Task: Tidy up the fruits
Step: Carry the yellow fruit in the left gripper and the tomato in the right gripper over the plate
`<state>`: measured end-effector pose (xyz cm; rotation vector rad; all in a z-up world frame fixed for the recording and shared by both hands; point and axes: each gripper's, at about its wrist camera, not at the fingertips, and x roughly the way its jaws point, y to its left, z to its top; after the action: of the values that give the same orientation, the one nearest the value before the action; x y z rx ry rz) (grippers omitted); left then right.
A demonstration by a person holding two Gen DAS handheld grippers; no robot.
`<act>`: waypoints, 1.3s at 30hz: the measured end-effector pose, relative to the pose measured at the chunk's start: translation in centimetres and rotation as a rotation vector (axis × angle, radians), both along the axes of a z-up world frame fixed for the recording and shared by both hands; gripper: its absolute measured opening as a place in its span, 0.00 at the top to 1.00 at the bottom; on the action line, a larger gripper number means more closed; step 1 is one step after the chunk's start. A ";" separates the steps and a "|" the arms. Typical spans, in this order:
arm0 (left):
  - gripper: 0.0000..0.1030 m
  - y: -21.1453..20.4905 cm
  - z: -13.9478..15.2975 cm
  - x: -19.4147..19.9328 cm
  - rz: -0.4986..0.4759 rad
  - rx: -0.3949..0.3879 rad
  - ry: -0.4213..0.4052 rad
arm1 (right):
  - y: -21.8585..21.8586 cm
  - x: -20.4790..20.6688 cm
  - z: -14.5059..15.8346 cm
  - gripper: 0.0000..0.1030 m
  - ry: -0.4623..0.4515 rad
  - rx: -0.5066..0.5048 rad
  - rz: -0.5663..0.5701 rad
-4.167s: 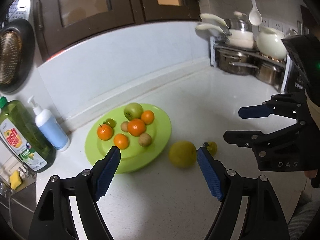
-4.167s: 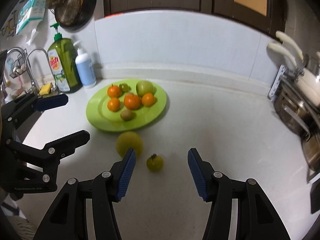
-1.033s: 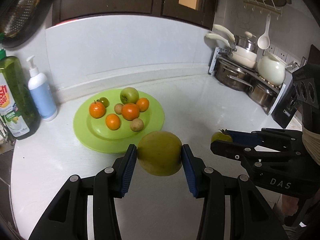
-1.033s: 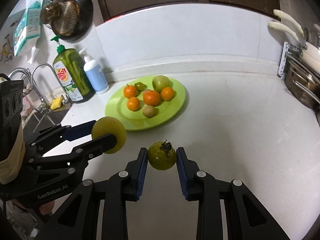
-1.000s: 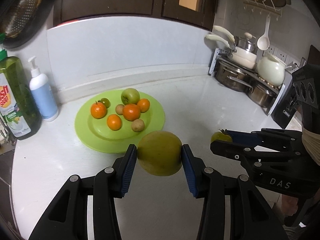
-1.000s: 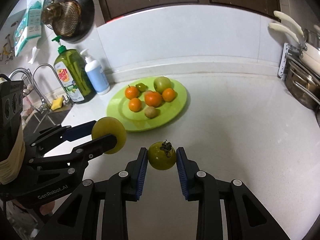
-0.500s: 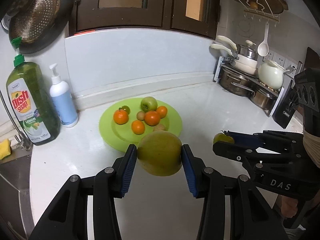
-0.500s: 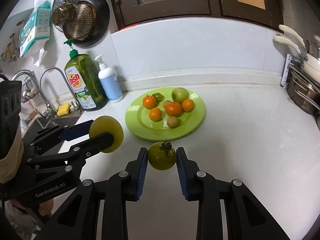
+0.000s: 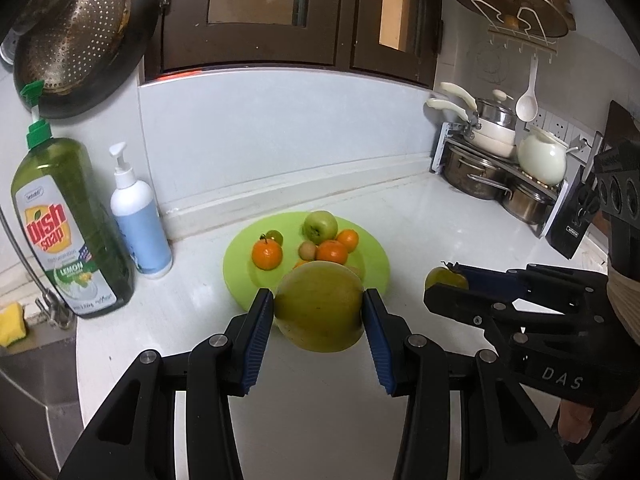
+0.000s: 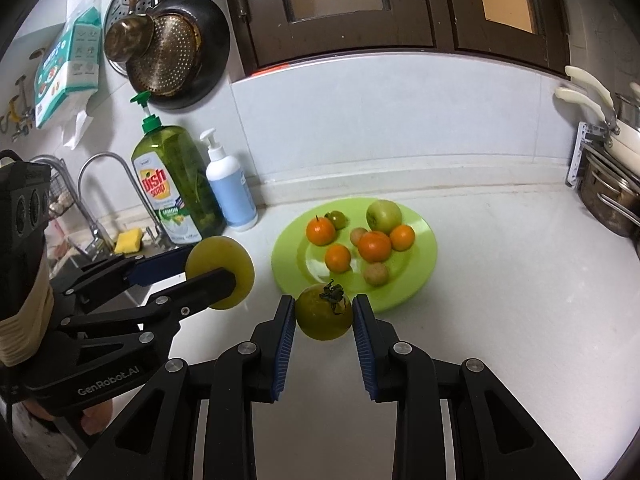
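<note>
The left gripper (image 9: pixel 319 307) clamps a large yellow-green citrus (image 9: pixel 319 307); the right gripper (image 10: pixel 323 312) pinches a green tomato (image 10: pixel 323 312). Only the right view shows the tap (image 10: pixel 105 160) at ten o'clock; only the left shows the white kettle (image 9: pixel 542 158) at two o'clock.

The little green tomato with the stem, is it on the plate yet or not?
Not yet. The green tomato is held between the right gripper fingers, in the air, near the front edge of the green plate.
</note>
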<state>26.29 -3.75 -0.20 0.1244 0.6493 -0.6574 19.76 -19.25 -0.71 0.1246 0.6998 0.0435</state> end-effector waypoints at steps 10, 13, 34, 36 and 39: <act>0.56 -0.4 -0.6 4.5 -0.043 0.022 0.004 | 0.4 4.0 -1.3 0.70 0.025 0.019 -0.060; 0.56 -0.7 -1.2 5.8 -0.055 0.027 0.015 | 0.2 5.2 -1.9 0.70 0.037 0.023 -0.077; 0.56 -3.2 -7.7 12.9 -0.115 0.133 0.132 | -0.6 12.3 -8.1 0.71 0.184 0.036 -0.116; 0.56 -3.4 -7.9 13.0 -0.123 0.137 0.136 | -0.6 12.4 -8.5 0.70 0.189 0.036 -0.114; 0.56 -3.5 -8.4 13.1 -0.124 0.143 0.142 | -0.6 12.6 -8.9 0.70 0.194 0.038 -0.119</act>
<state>39.40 -7.26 -8.58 0.2545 0.8309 -0.7440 32.33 -19.82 -9.61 0.2089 0.8844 -0.0704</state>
